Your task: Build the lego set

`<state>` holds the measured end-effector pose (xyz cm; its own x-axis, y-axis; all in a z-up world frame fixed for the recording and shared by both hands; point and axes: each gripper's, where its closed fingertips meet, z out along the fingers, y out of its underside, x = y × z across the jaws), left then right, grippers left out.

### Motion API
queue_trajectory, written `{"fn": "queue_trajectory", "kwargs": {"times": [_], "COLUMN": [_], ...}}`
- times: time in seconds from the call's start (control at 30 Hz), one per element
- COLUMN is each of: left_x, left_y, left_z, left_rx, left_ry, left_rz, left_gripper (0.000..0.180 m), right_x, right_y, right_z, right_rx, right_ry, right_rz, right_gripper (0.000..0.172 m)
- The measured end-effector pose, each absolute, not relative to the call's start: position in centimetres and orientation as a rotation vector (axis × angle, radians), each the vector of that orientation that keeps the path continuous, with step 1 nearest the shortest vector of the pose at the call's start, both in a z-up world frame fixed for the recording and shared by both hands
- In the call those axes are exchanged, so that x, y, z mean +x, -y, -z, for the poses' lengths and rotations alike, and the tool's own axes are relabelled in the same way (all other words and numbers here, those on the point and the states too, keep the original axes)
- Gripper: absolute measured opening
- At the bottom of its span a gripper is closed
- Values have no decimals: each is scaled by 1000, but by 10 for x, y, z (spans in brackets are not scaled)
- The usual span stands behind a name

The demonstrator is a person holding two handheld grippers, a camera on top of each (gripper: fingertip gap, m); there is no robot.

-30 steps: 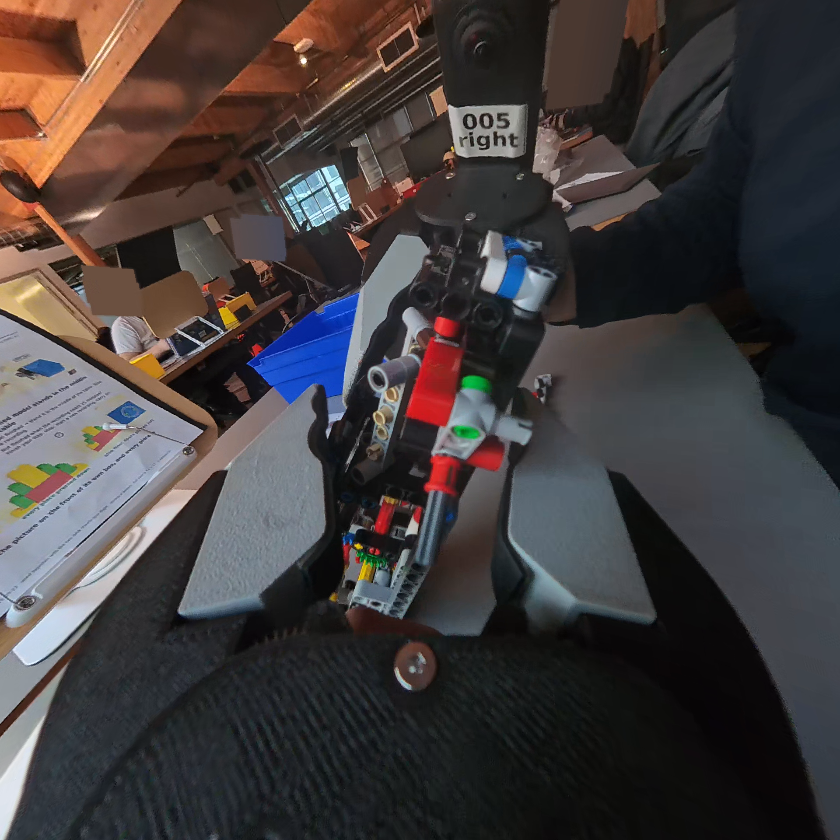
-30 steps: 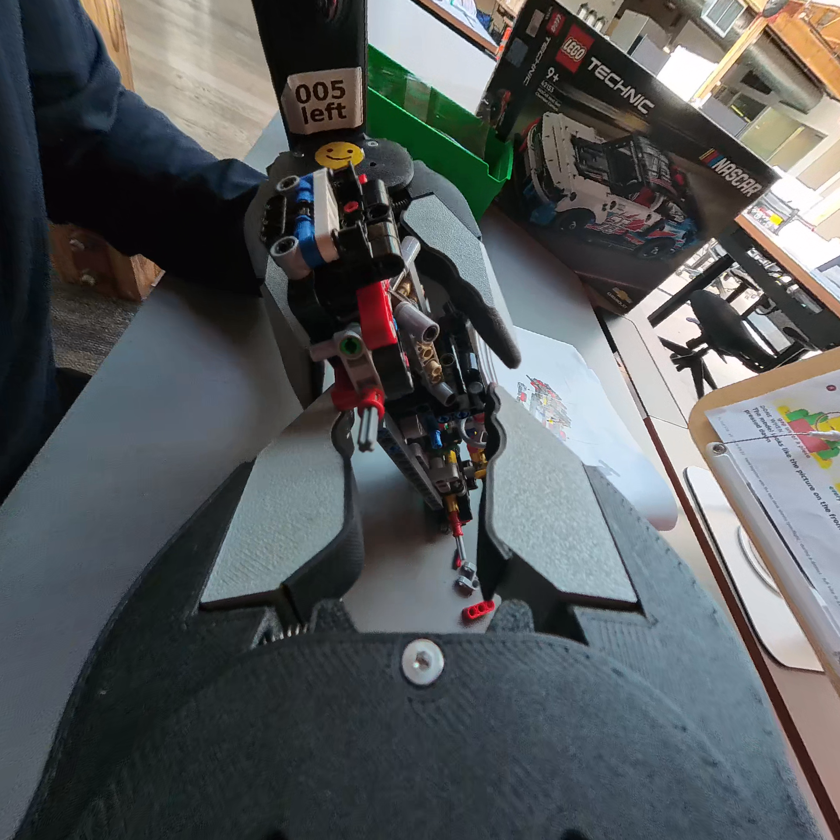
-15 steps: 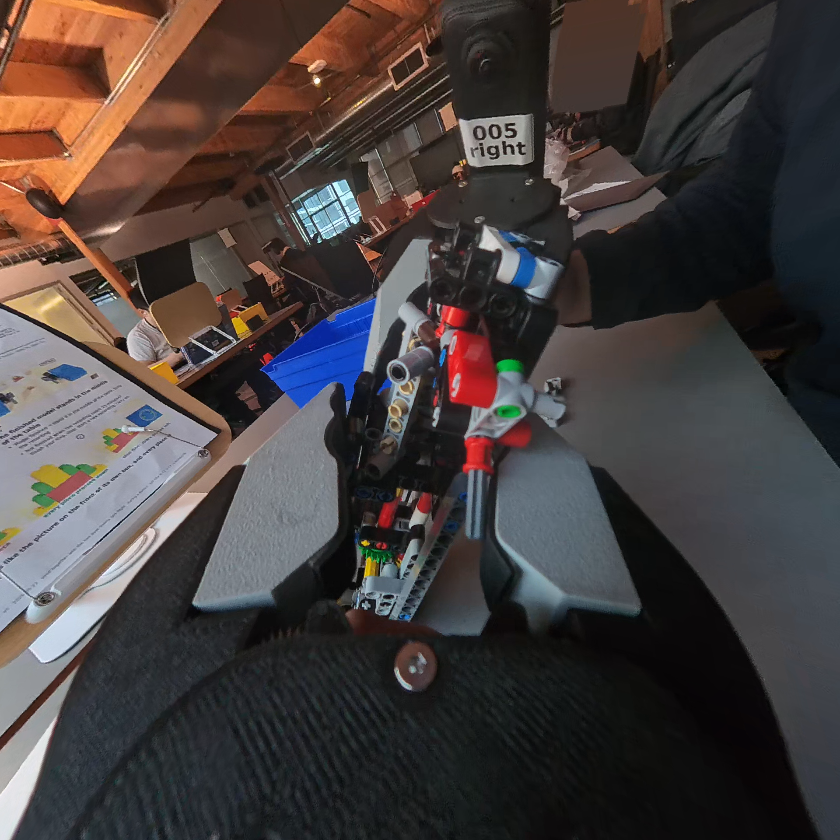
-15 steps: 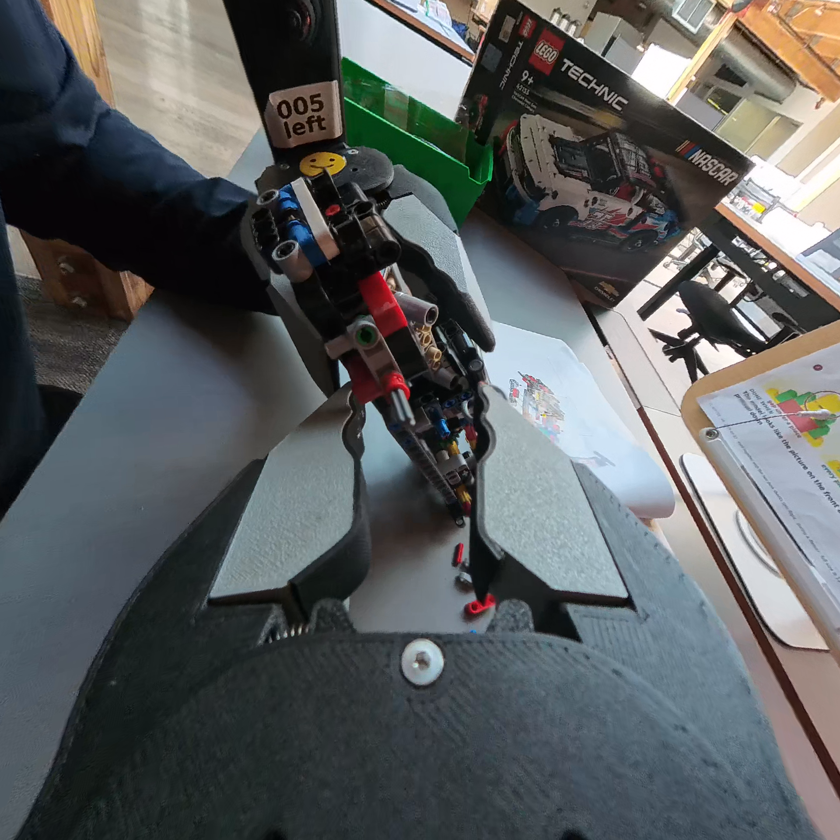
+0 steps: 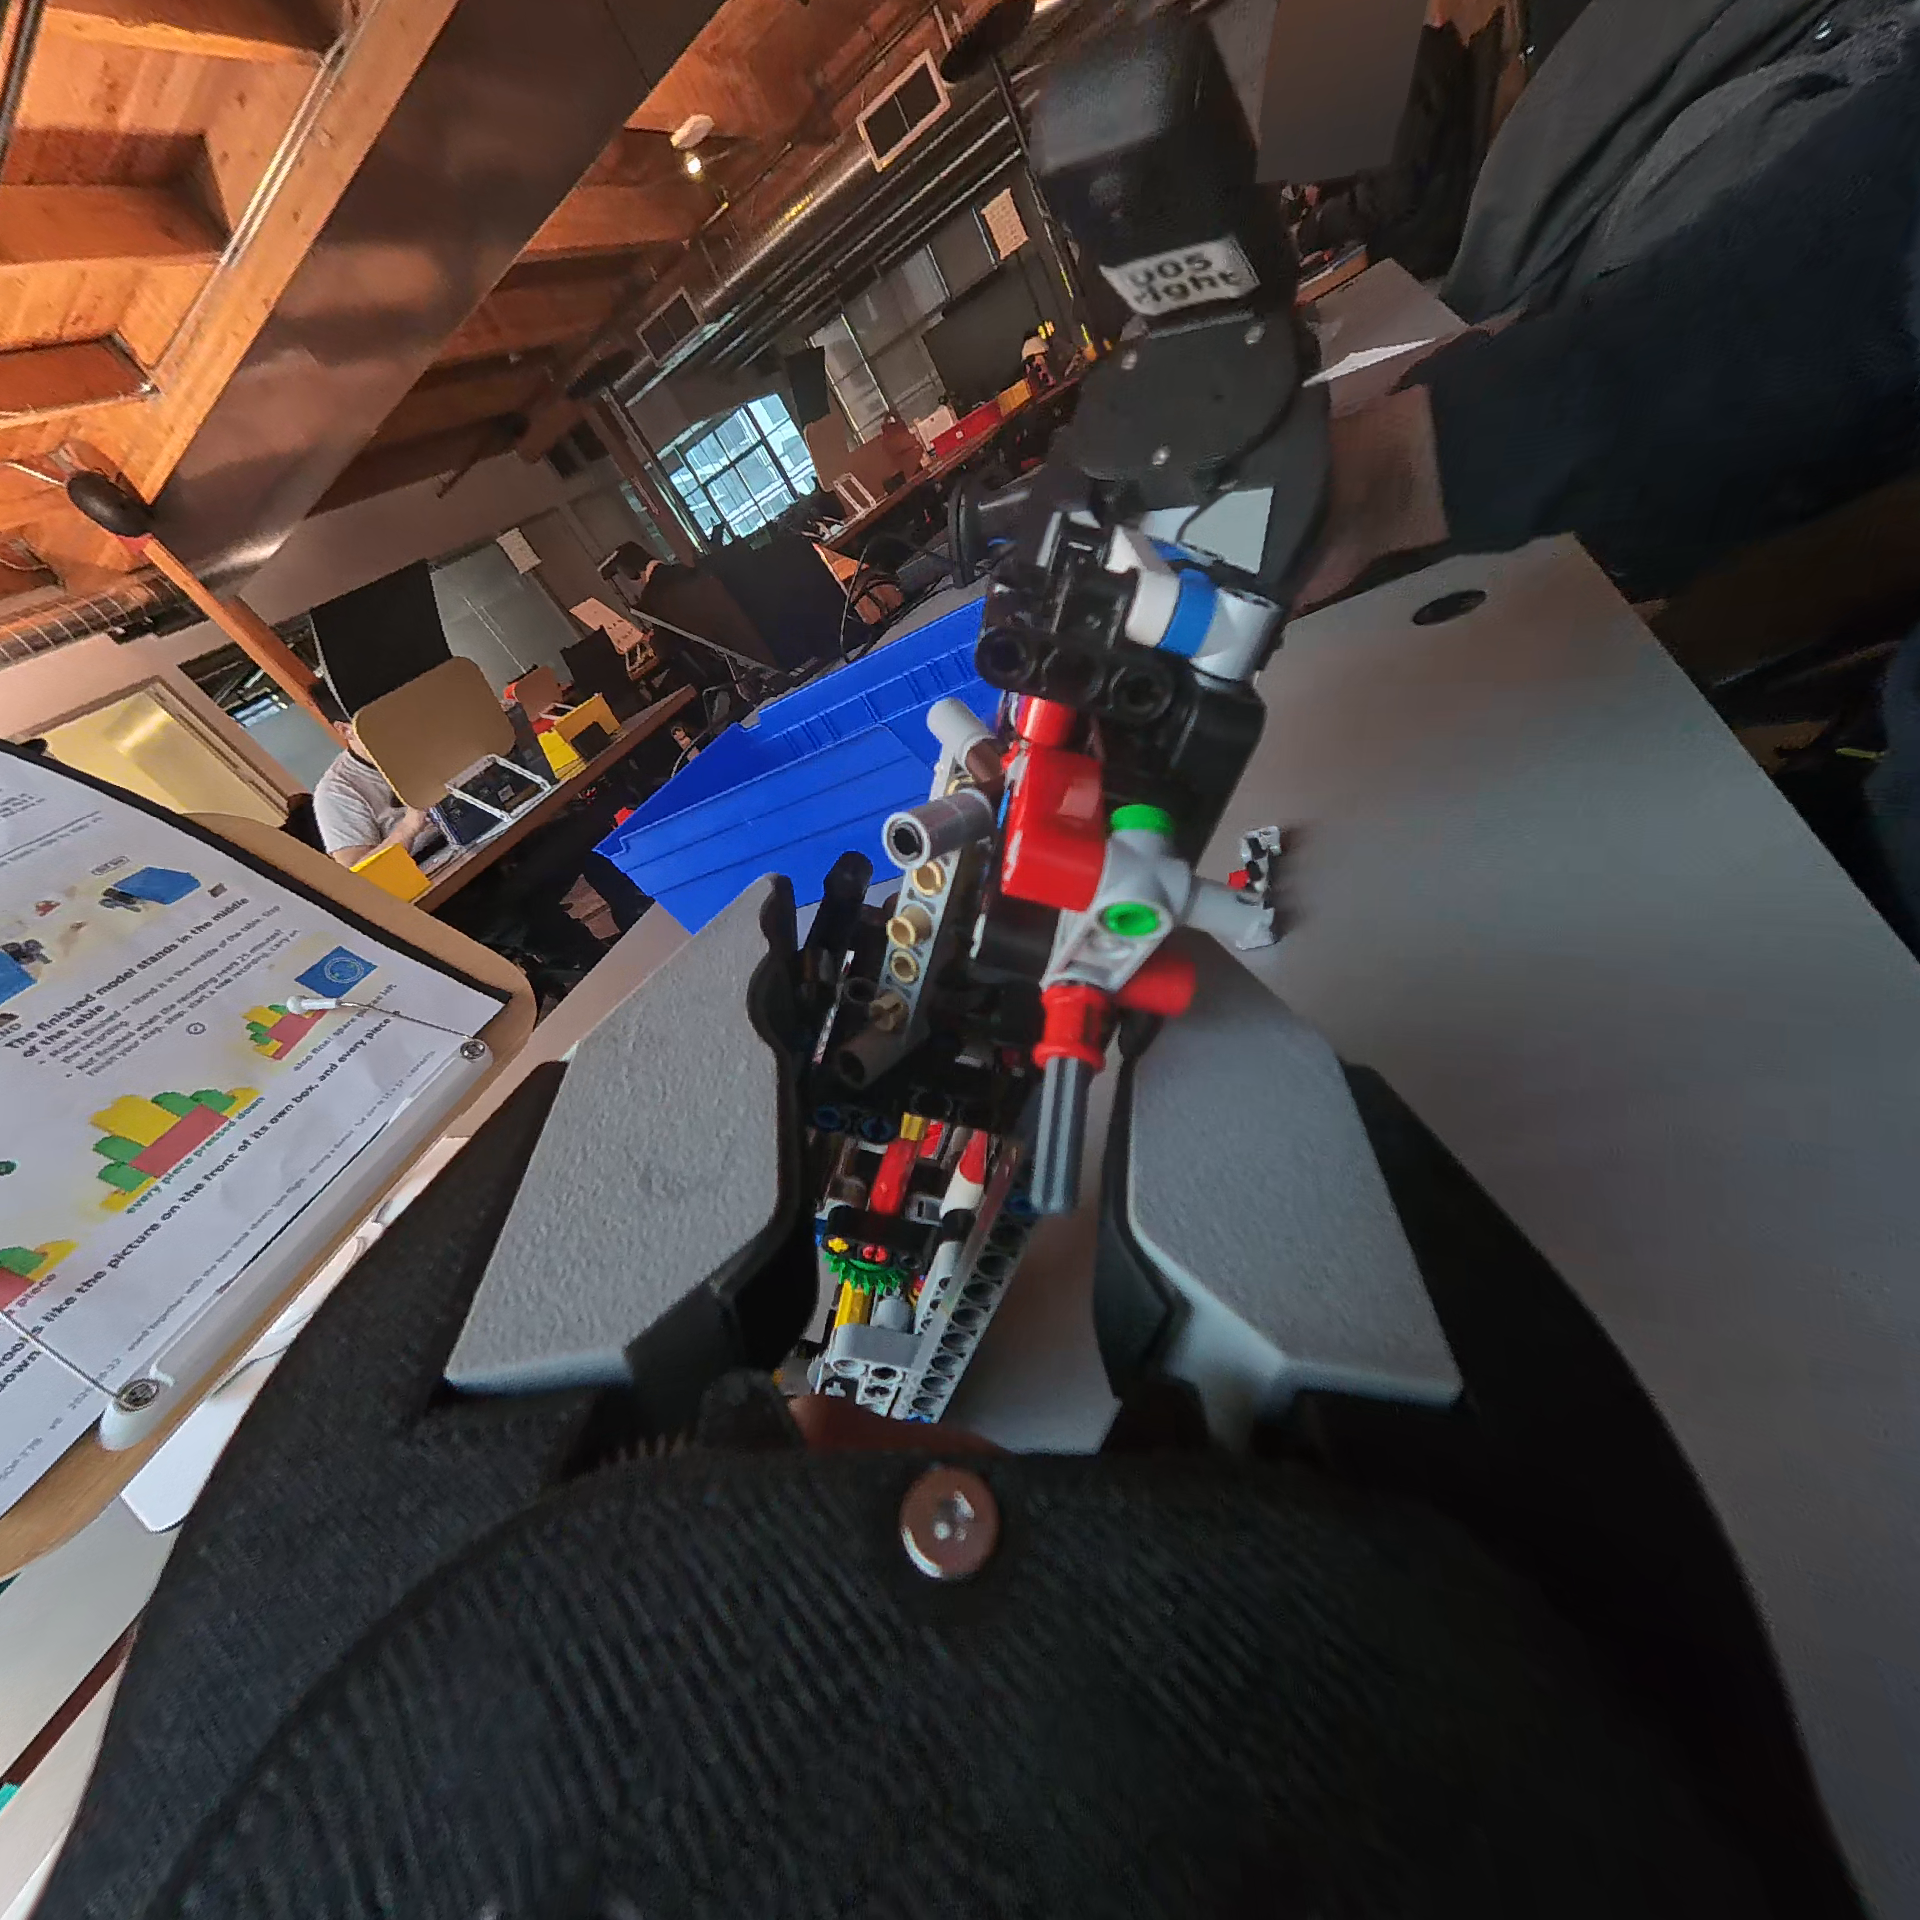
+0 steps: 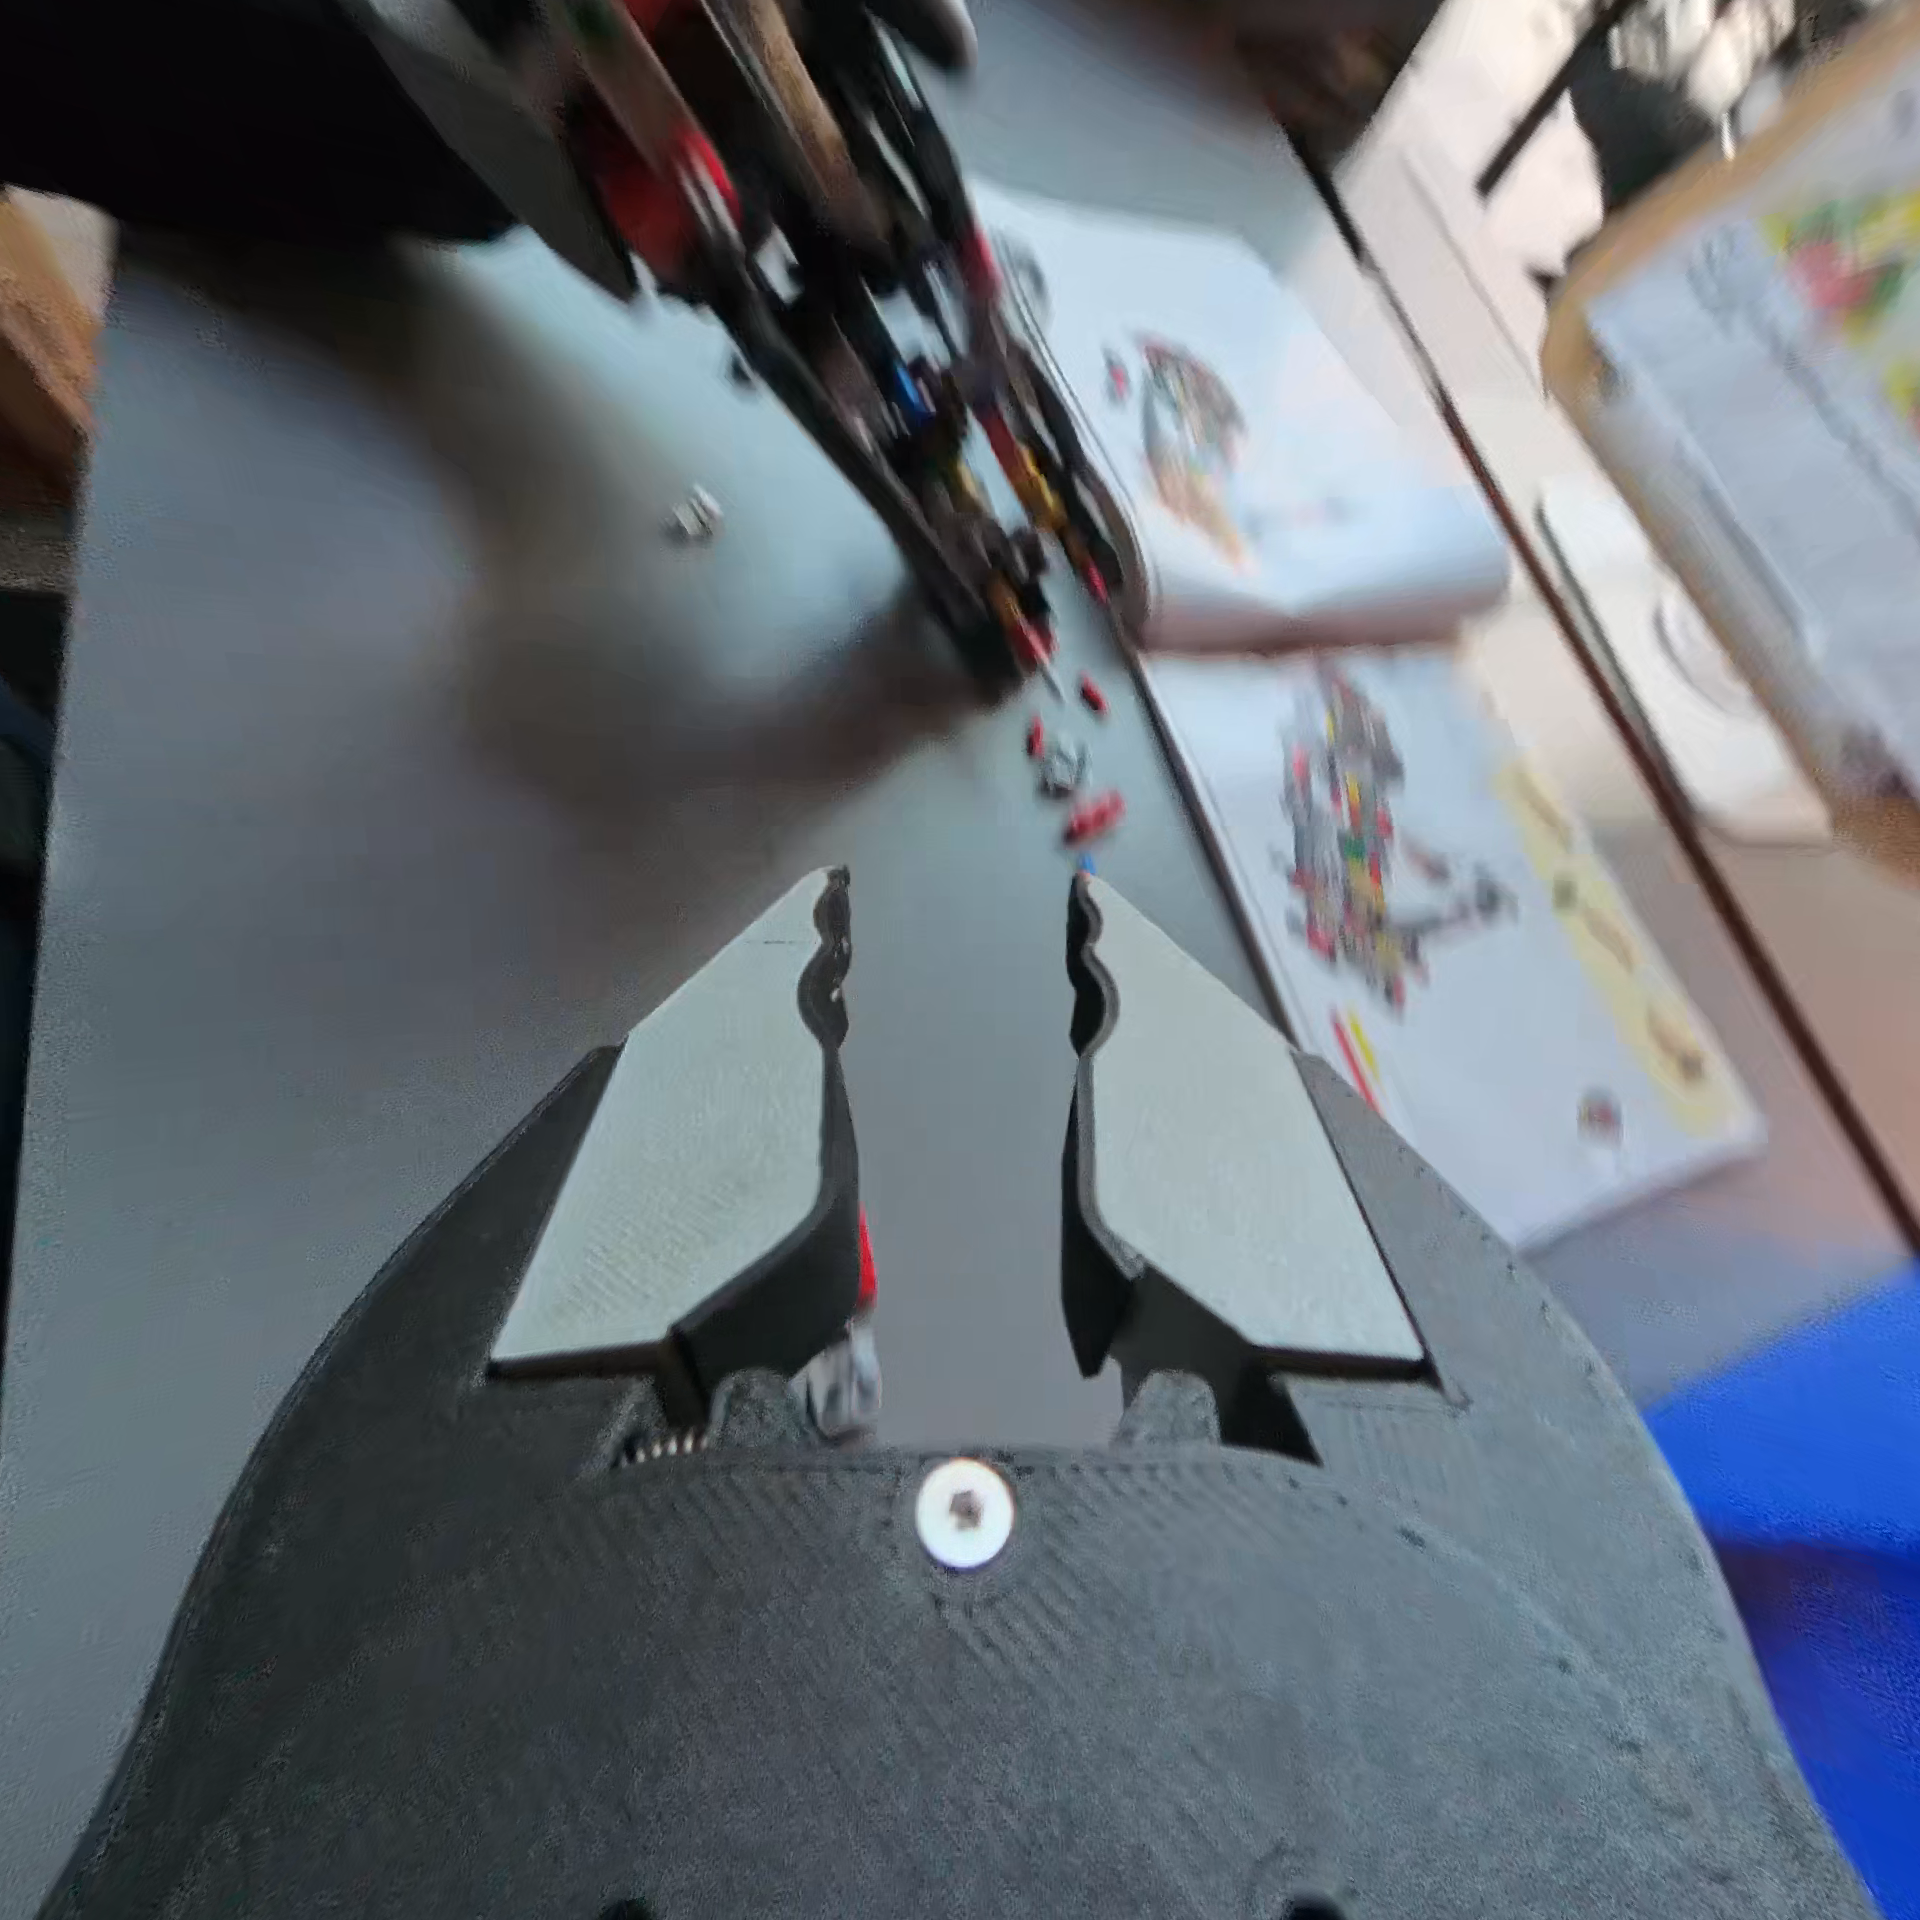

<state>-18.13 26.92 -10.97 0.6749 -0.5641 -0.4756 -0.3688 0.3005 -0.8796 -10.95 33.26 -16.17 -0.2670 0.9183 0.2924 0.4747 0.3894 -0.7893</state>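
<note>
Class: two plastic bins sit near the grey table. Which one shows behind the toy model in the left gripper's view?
The blue bin, directly behind the toy model.

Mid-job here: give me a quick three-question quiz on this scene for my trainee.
1. True or false: the right gripper has a brick clamped between its fingertips.
2. What sits between the left gripper's fingers? A) a green cup B) a multicoloured brick model C) a folded cloth
3. In the left wrist view, what colour is the bin beyond the model?

Key: 1 false, the tips stand apart with only bare table between them; 2 B; 3 blue.
</note>
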Motion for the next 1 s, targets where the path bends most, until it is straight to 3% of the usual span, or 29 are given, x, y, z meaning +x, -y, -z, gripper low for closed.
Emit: {"fn": "queue_trajectory", "kwargs": {"times": [0.17, 0.43, 0.53, 0.7, 0.77, 0.87, 1.0], "left_x": [-180, -177, -176, -178, -178, -170, -153], "left_y": [-270, -273, -274, -275, -272, -260, -249], "left_z": [110, 110, 110, 109, 107, 110, 132], "left_rx": [-1293, -1287, -1287, -1293, -1290, -1286, -1285], "left_ry": [-879, -856, -848, -814, -783, -757, -835], "left_rz": [145, 118, 114, 117, 97, 49, -164], "left_gripper": [61, 61, 61, 61, 61, 61, 61], "right_x": [-18, -14, -29, -61, -74, -91, -91], "right_y": [-388, -366, -356, -356, -360, -359, -369], "right_z": [208, 249, 251, 222, 200, 178, 210], "right_rx": [-1666, -1642, -1594, -1416, -1328, -1209, -1293], "right_ry": [1708, 1844, 1917, 1935, 1902, 1866, 1914], "right_rz": [-605, -617, -680, -633, -589, -594, -545], "right_gripper": [42, 43, 16, 15, 0, 0, 0]}}
